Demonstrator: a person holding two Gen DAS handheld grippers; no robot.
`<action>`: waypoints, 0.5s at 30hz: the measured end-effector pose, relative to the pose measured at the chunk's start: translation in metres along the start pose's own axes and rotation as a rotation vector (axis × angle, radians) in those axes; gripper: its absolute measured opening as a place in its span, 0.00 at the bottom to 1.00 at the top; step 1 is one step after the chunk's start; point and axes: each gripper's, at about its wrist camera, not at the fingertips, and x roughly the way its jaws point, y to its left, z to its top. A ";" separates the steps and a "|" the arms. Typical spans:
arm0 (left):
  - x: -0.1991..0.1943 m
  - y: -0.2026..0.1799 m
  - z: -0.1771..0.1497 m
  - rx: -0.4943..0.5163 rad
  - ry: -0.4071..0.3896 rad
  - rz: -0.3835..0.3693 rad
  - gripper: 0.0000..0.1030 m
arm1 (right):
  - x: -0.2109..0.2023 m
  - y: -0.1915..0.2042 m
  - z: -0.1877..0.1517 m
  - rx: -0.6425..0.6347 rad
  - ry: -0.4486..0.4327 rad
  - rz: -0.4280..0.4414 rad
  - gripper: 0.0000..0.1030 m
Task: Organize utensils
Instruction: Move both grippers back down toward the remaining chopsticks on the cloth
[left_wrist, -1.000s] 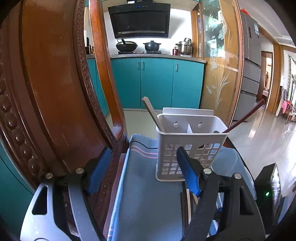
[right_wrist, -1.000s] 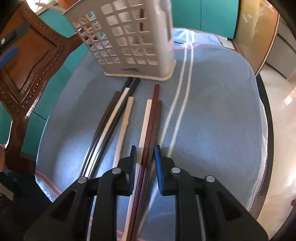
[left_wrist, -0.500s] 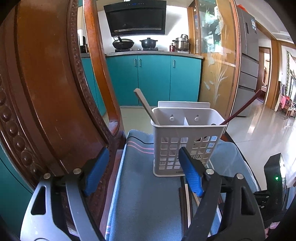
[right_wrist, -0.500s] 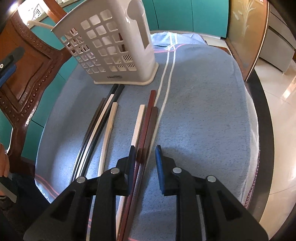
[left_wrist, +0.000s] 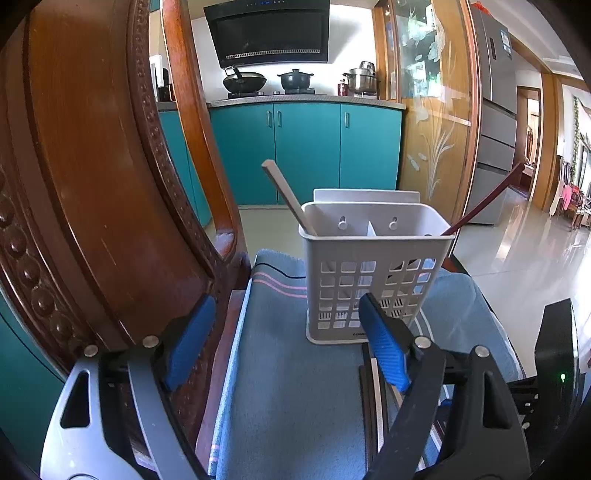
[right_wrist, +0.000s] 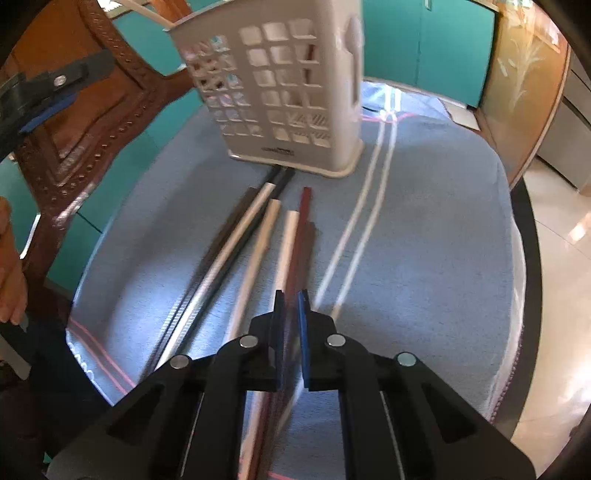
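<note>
A white slotted utensil basket (left_wrist: 373, 273) stands on a blue cloth; a beige chopstick (left_wrist: 288, 195) and a dark red chopstick (left_wrist: 487, 199) lean out of it. It also shows in the right wrist view (right_wrist: 288, 92). Several chopsticks, black, white and dark red, lie on the cloth in front of it (right_wrist: 258, 236). My right gripper (right_wrist: 290, 306) is low over the cloth, its jaws narrowed around the dark red chopsticks (right_wrist: 303, 236). My left gripper (left_wrist: 284, 347) is open and empty, held back from the basket beside the chair.
A carved wooden chair back (left_wrist: 92, 166) rises at the left. The blue cloth (right_wrist: 436, 229) covers a round dark table (right_wrist: 532, 280). Teal kitchen cabinets (left_wrist: 306, 151) and a stove stand behind. The right gripper's body (left_wrist: 554, 369) shows at the right.
My right gripper's jaws have narrowed around the dark red chopsticks and the view has shifted closer to the basket. My left gripper stays open and has drawn back slightly.
</note>
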 end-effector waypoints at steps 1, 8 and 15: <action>0.001 -0.001 0.000 0.001 0.003 -0.001 0.78 | 0.002 -0.002 0.001 0.021 0.009 -0.012 0.08; 0.004 -0.006 -0.001 0.012 0.009 -0.005 0.78 | 0.004 -0.011 0.001 0.057 0.014 -0.016 0.13; 0.007 -0.008 -0.004 0.020 0.014 -0.005 0.79 | 0.005 -0.002 -0.001 0.044 0.001 -0.036 0.20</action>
